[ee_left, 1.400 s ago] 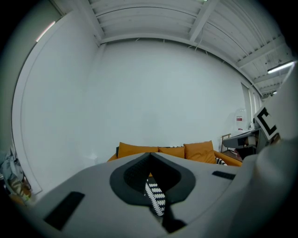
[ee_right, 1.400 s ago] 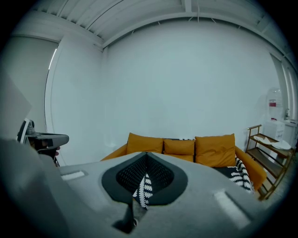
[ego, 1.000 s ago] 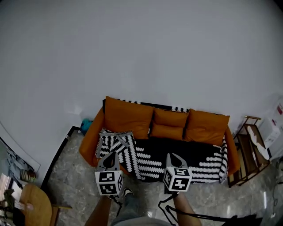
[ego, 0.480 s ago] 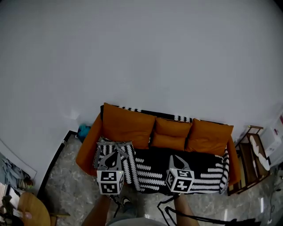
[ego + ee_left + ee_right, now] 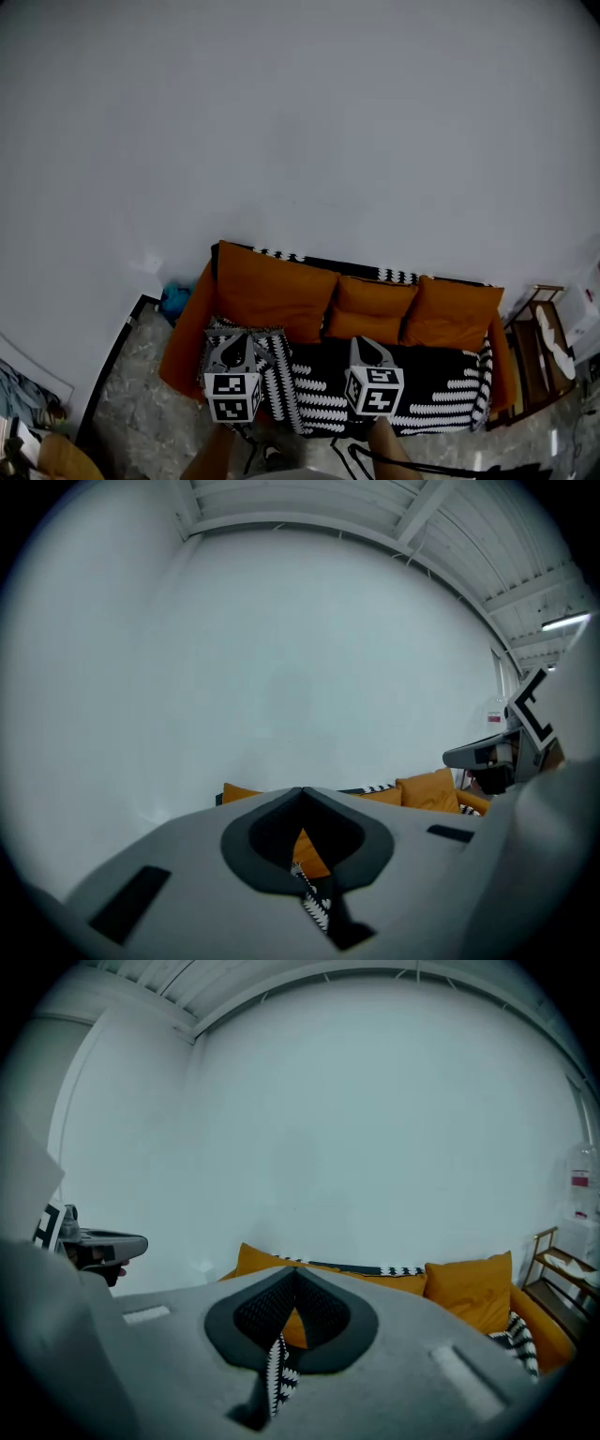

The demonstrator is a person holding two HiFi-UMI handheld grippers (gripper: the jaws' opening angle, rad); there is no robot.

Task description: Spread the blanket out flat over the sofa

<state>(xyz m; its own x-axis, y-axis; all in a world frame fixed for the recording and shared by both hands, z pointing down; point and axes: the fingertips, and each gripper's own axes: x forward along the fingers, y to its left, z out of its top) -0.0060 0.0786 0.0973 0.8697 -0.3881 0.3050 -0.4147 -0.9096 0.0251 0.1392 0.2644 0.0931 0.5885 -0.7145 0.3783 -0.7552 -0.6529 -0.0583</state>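
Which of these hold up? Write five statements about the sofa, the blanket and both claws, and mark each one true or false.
1. Three orange cushions lean against the back of the sofa. True.
2. The blanket is plain red. False: it is black with white zigzag rows.
3. The left claw and the right claw are both shut. True: each pair of jaw tips meets.
4. The blanket lies flat across the whole seat. False: its left end is bunched in a heap by the armrest.
5. A wooden rack stands past the sofa's right end in the head view. True.
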